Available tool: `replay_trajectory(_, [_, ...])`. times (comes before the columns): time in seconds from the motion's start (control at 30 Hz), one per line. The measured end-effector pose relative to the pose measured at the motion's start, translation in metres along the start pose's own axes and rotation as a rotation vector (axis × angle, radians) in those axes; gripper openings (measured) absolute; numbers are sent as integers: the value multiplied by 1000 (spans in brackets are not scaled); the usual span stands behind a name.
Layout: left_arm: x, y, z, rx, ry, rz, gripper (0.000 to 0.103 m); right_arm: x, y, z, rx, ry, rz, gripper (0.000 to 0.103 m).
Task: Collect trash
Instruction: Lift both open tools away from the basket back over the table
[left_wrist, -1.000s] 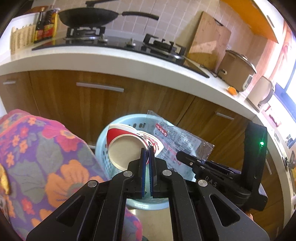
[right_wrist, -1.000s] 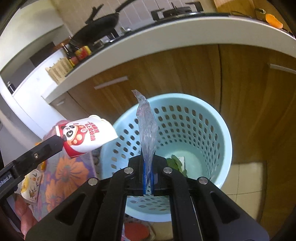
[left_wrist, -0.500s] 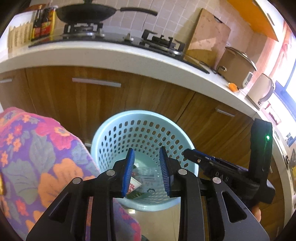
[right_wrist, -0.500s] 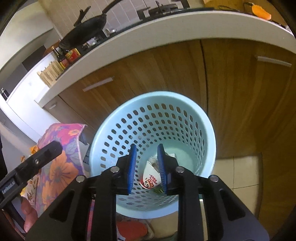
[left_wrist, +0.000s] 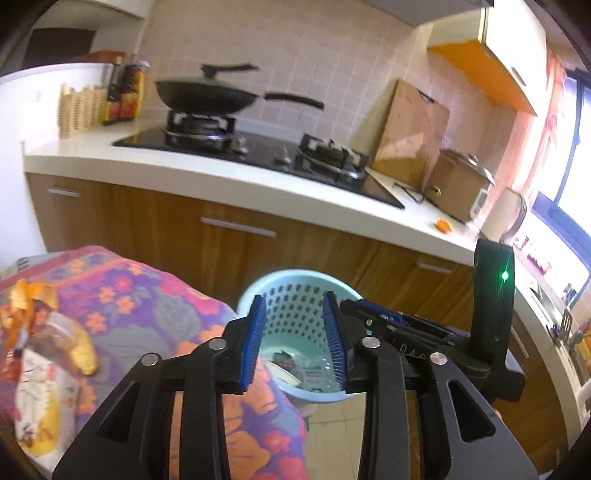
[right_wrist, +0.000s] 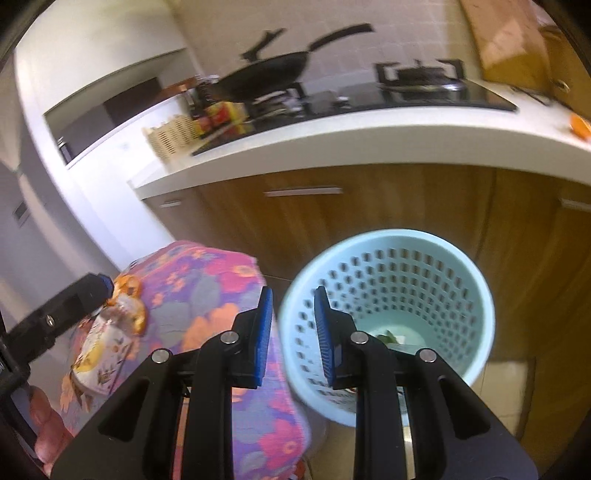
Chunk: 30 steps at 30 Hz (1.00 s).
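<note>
While our left gripper (left_wrist: 295, 339) had just been opening, its jaws stood apart on nothing; our right gripper (right_wrist: 291, 332) also gaped empty. Beyond them sat the pale blue perforated wastebasket (right_wrist: 476, 302), wrappers (left_wrist: 314, 369) inside. Left, more trash (left_wrist: 48, 354) lay on the floral cloth (left_wrist: 155, 306); farthest, the wok (left_wrist: 207, 96).

Left tongs (left_wrist: 295, 339): jaws just opened, empty, above pale-blue basket (left_wrist: 258, 295) holding trash; floral tabletop (left_wrist: 147, 295) beside.
</note>
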<state>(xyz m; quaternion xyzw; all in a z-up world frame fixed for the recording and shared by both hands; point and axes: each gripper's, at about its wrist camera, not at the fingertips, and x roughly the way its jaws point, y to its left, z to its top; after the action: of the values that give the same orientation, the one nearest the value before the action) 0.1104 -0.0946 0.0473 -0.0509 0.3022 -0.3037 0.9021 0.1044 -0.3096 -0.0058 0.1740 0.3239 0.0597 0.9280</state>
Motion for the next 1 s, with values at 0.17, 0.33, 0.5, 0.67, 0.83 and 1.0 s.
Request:
replay_trajectory(0.17, [-43, 24, -3, -20, -74, 46, 50, 7, 42, -2, -89, 11, 41, 20])
replay_trajectory(0.33, [-88, 54, -15, -49, -120, 104, 57, 15, 85, -6, -177, 23, 95, 20])
replay_trajectory(0.5, [-135, 86, -39, -64, -158, 223, 66, 22, 125, -15, -254, 40, 144, 20])
replay_trajectory(0.67, [-175, 118, -69, -81, -168, 343, 76, 30, 162, -22, -324, 55, 184, 22])
replay_trajectory(0.83, [-195, 146, -99, -109, -132, 385, 80, 37, 202, -27, -395, 62, 237, 40])
replay_trajectory(1.0, [-192, 169, -126, -145, -68, 409, 80, 50, 243, -30, -476, 74, 264, 44])
